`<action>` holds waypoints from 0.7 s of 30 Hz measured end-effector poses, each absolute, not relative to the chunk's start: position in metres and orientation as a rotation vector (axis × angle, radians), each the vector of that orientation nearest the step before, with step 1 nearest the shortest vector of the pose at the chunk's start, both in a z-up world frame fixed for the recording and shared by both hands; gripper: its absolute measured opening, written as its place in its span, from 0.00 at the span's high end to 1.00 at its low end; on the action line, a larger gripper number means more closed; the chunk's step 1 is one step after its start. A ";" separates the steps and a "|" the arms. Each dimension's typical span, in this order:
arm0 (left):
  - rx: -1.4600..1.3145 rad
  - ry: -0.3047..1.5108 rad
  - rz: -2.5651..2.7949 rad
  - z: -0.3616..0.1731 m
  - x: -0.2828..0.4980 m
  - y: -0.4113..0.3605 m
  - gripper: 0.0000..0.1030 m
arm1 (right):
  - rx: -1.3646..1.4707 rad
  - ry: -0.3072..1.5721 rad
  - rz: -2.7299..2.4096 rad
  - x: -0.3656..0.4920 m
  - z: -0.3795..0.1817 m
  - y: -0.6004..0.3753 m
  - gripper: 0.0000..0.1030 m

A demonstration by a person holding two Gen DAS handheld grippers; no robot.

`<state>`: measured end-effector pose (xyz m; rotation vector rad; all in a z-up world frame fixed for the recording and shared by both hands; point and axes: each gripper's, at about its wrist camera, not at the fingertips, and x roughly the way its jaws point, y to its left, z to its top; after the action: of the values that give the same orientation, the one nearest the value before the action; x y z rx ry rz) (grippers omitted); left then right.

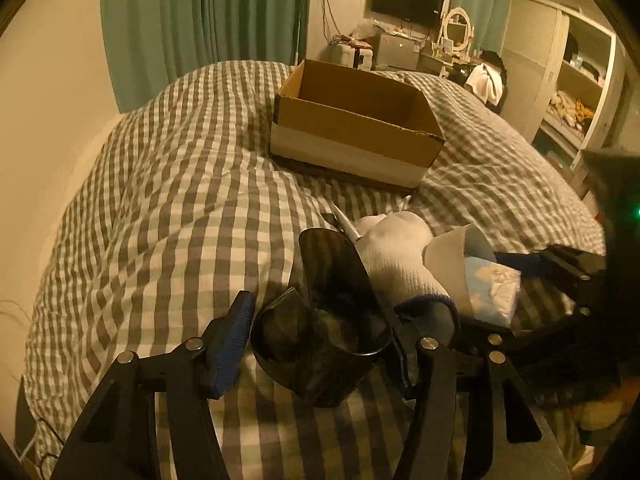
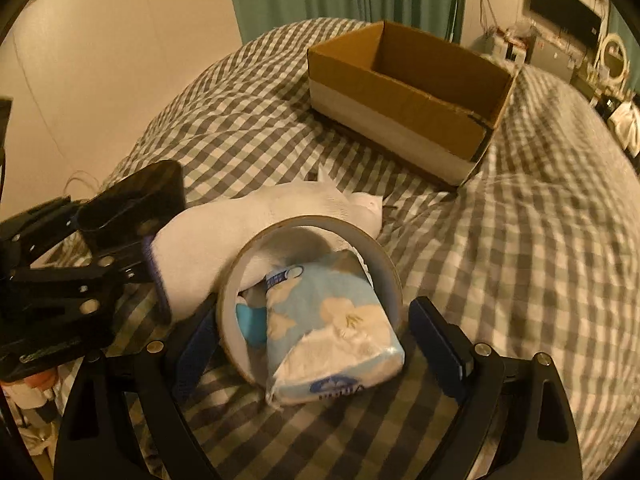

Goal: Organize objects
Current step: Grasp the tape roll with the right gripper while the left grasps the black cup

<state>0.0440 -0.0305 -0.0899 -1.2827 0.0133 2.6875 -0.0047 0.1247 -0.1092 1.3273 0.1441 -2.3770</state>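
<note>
— Claws, what state?
— Left claw (image 1: 320, 344) released around dark cup (image 1: 324, 320); right claw (image 2: 316, 344) released around tape roll (image 2: 310, 300) and tissue pack (image 2: 336, 332).
— Box (image 2: 404, 100)?
— Ahead, on bed (image 2: 520, 260), beyond white sock (image 2: 256, 216).

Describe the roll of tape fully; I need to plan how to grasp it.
The wide tan tape roll is a thick ring, apparently with a cardboard core. It stands tilted on its edge on the checked bedspread, between the right gripper's open blue-padded fingers. A blue floral tissue pack pokes through its hole, and a white sock leans against its back.
</note>
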 end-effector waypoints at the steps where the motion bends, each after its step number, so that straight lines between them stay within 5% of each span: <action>1: -1.282 0.019 2.690 -0.090 0.045 -0.030 0.42 | 1.339 0.119 -2.363 -0.007 -0.110 0.127 0.11; 4: -1.286 0.016 2.683 -0.088 0.046 -0.030 0.42 | 1.343 0.105 -2.331 -0.008 -0.113 0.125 0.11; 6: -1.278 0.023 2.674 -0.086 0.051 -0.027 0.42 | 1.335 0.095 -2.322 -0.006 -0.112 0.127 0.22; 21: -1.242 0.122 2.669 -0.077 0.080 -0.008 0.46 | 1.095 0.104 -2.494 0.022 -0.046 0.150 0.22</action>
<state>0.0804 -0.0076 -0.0774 -1.2420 0.1221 2.6690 0.0218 0.1501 -0.0456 1.0950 0.1038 -2.4937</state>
